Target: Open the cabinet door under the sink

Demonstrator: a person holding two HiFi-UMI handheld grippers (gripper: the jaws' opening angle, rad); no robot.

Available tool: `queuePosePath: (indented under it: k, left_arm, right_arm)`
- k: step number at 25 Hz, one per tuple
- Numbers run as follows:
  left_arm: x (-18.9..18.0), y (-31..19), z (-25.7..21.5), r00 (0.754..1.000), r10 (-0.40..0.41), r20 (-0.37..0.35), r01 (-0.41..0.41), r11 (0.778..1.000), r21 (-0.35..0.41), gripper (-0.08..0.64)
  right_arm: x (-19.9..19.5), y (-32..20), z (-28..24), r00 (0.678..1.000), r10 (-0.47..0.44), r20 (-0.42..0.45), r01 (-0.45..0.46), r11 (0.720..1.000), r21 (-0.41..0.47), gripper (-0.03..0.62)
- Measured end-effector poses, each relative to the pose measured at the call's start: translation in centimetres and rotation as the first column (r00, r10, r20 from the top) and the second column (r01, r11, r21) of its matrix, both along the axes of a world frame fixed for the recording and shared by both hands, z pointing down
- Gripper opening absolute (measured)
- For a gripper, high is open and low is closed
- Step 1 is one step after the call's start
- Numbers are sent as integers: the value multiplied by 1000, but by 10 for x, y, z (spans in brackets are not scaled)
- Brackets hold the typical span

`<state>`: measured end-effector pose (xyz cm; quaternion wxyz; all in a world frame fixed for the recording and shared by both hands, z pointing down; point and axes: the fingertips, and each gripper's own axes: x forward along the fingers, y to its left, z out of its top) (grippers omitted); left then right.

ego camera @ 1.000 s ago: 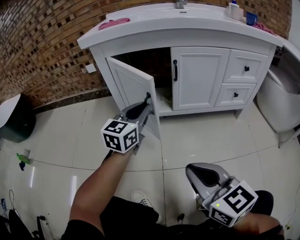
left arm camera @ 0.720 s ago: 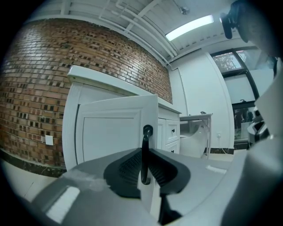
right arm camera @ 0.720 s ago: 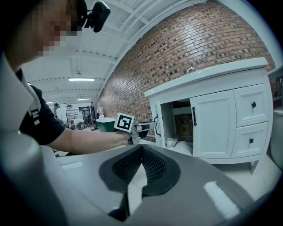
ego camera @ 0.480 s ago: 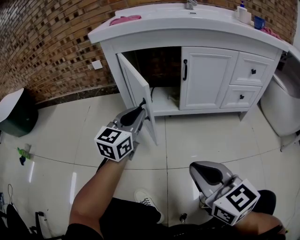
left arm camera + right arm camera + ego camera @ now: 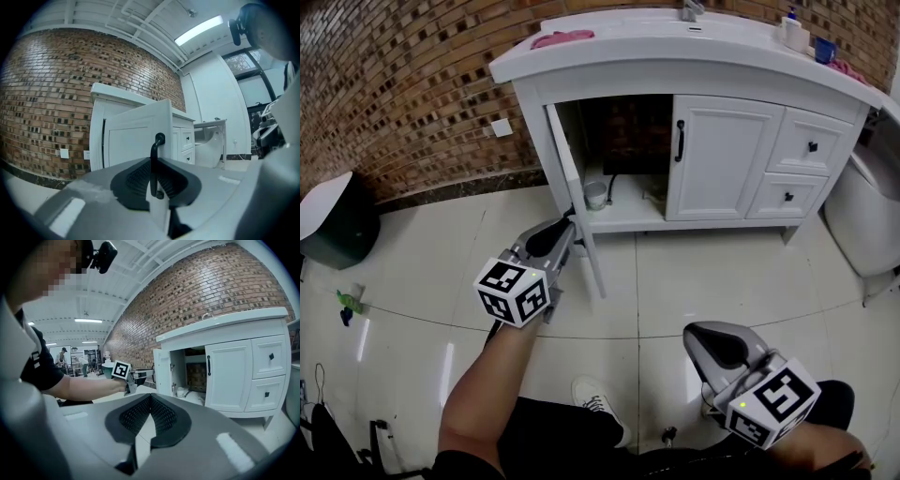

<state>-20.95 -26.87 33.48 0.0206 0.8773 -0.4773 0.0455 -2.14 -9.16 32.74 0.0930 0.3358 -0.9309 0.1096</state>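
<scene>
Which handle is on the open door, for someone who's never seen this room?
Find the white vanity against the brick wall. Its left door stands swung open, with a black bar handle near its free edge; the other bar handle sits on a shut door.

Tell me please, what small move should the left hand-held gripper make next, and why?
Probably open its jaws and let go, then draw back. The left hand-held gripper, whose jaws have just been closing, clamps the black handle, and the cabinet door already stands wide open, so more pulling seems needless.
</scene>
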Motion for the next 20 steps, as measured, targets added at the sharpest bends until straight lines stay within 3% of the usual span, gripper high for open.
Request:
queuePosePath:
  k: [12,20]
  left_arm:
    - [-40,6,0,1000,-1,-16,1,1000,-3,28]
    - [-90,6,-1,996,-79,-47,79,997,1,21]
  right_arm:
    - [-2,1,2,1000,-10,-3,10,1000,2,8]
    - [-4,0,7,1000,-7,-13,7,1000,-13,8]
